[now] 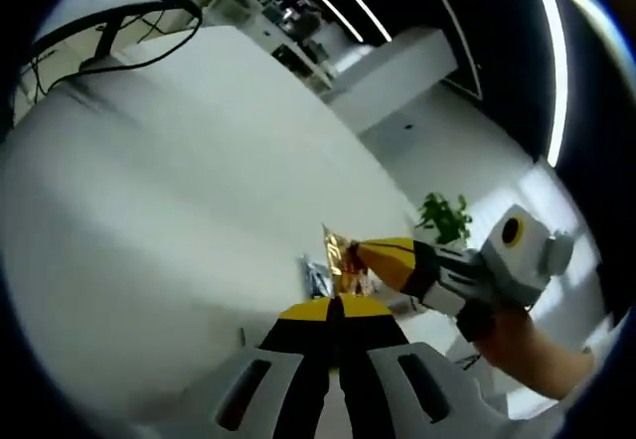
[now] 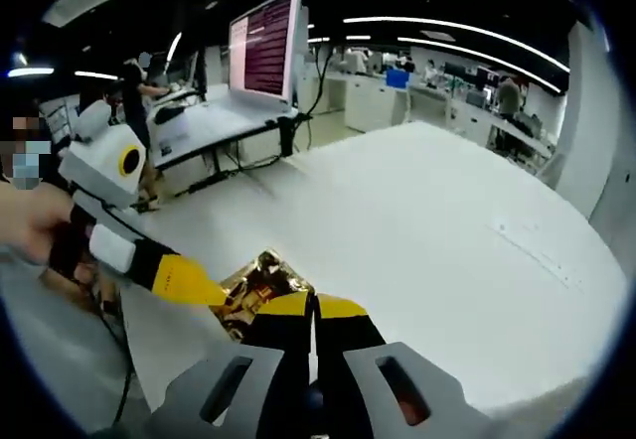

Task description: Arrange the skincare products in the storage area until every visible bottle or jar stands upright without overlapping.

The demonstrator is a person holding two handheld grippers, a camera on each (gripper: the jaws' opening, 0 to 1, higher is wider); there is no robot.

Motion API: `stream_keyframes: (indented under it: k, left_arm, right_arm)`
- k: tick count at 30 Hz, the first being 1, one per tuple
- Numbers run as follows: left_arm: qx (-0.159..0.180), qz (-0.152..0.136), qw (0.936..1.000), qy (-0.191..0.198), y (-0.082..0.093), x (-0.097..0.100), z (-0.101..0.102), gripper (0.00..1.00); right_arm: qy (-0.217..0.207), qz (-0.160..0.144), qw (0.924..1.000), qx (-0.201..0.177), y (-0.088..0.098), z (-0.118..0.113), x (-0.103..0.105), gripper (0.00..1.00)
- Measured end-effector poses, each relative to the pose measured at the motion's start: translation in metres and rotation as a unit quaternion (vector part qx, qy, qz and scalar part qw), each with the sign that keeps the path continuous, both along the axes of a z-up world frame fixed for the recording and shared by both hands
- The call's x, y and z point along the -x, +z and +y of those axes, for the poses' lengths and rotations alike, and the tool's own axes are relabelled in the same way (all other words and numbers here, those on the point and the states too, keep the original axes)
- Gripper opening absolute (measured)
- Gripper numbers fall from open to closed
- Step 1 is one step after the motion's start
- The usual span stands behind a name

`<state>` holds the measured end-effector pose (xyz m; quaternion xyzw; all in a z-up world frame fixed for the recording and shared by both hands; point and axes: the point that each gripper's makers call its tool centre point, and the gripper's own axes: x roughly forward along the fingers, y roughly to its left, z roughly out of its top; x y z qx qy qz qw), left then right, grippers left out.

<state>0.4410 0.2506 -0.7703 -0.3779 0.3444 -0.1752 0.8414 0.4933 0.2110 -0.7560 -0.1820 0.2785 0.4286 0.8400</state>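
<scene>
Left gripper (image 1: 335, 308): jaws pressed together with no gap between the yellow tips; from its own view I cannot tell whether anything is pinched. It also enters the right gripper view from the left (image 2: 217, 295), tip against the gold item.
Right gripper (image 2: 312, 307): jaws likewise closed tip to tip, right at the gold item; whether they grip it I cannot tell. It also shows in the left gripper view (image 1: 360, 254), coming in from the right, with the person's hand (image 1: 532, 348) behind it.
Gold package (image 2: 260, 282): a crinkled, shiny gold thing, foil-like, lying near the edge of the white table (image 2: 427, 220), at the meeting point of both tips; seen also in the left gripper view (image 1: 336, 256). Whether it is a bottle, jar or sachet cannot be told.
Step in hand: likely both tools working on this one product together, steadying or righting it.
Next move: probably a firm hold by one tool while the other frees off, then setting the item upright away from the table edge.
Writing: none readable on the package; the monitor (image 2: 266, 44) in the background shows text too small to read.
</scene>
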Motion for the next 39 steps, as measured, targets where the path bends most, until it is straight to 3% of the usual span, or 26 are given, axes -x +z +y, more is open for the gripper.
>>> stream_keyframes:
  k: [9,20,27,38,39]
  left_arm:
    - [-0.025,0.035,0.9991,-0.002,-0.041,-0.014,0.005,0.04]
    - [-0.052,0.056,0.9970,-0.016,-0.066,-0.019,0.004,0.04]
    - [-0.068,0.057,0.9959,-0.019,-0.069,-0.020,0.005,0.04]
    - [-0.097,0.035,0.9937,-0.045,-0.065,-0.017,0.001,0.02]
    - [-0.115,0.029,0.9916,-0.051,-0.063,-0.017,0.005,0.04]
  right_arm:
    - [0.016,-0.005,0.9985,0.052,-0.048,0.004,-0.013,0.01]
    - [0.018,0.002,0.9977,0.065,-0.067,-0.003,-0.011,0.01]
    - [0.015,-0.004,0.9982,0.057,-0.071,-0.005,-0.012,0.01]
    - [0.012,-0.006,0.9980,0.061,-0.076,-0.006,-0.011,0.01]
    - [0.012,-0.006,0.9980,0.062,-0.076,-0.006,-0.011,0.01]
